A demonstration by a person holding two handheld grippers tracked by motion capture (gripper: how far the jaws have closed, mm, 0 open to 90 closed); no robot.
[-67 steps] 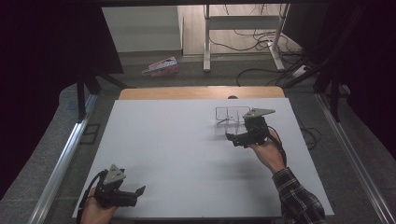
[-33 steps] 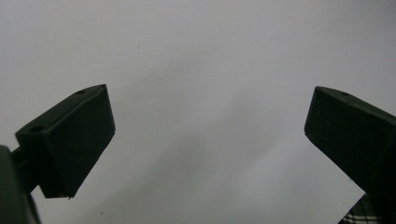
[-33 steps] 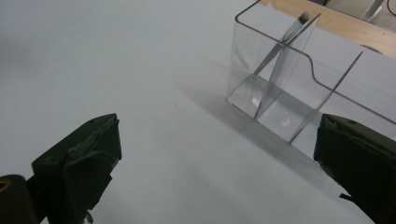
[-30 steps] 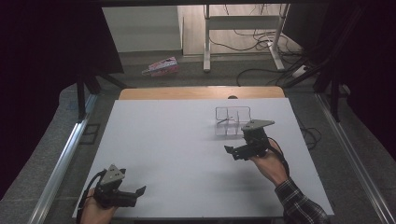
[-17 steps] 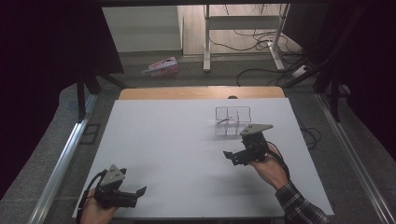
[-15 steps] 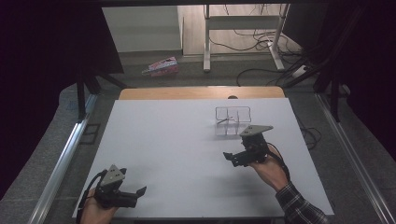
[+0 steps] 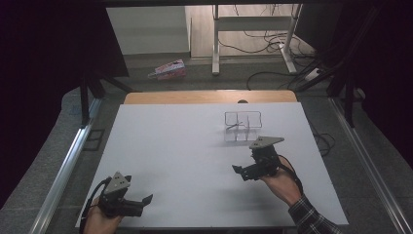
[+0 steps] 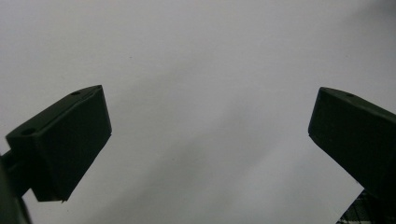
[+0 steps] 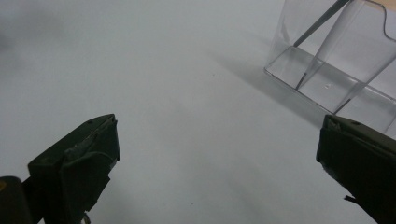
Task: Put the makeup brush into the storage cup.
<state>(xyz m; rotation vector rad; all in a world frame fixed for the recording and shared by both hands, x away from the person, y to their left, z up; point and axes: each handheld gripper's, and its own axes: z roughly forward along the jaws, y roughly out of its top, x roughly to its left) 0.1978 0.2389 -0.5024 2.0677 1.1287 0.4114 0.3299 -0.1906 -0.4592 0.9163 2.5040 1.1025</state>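
Observation:
A clear plastic divided holder [image 7: 242, 124] stands on the white table [image 7: 180, 146] at the right rear, with a thin dark stick leaning inside one compartment. In the right gripper view the holder [image 9: 336, 65] lies ahead and to the right, the stick [image 9: 320, 21] slanting in it. My right gripper [image 7: 241, 173] hovers in front of the holder, apart from it, jaws wide open and empty [image 9: 219, 163]. My left gripper [image 7: 145, 201] rests near the table's front left edge, open with nothing between its jaws [image 8: 210, 140].
A wooden strip [image 7: 209, 96] borders the table's far edge. Beyond it on the floor lie a pink packet [image 7: 168, 69], desk legs and cables. Metal rails [image 7: 63, 165] run along both sides of the table.
My right gripper has drawn back from the holder toward the table's front, now well clear of it. The left gripper has stayed in place.

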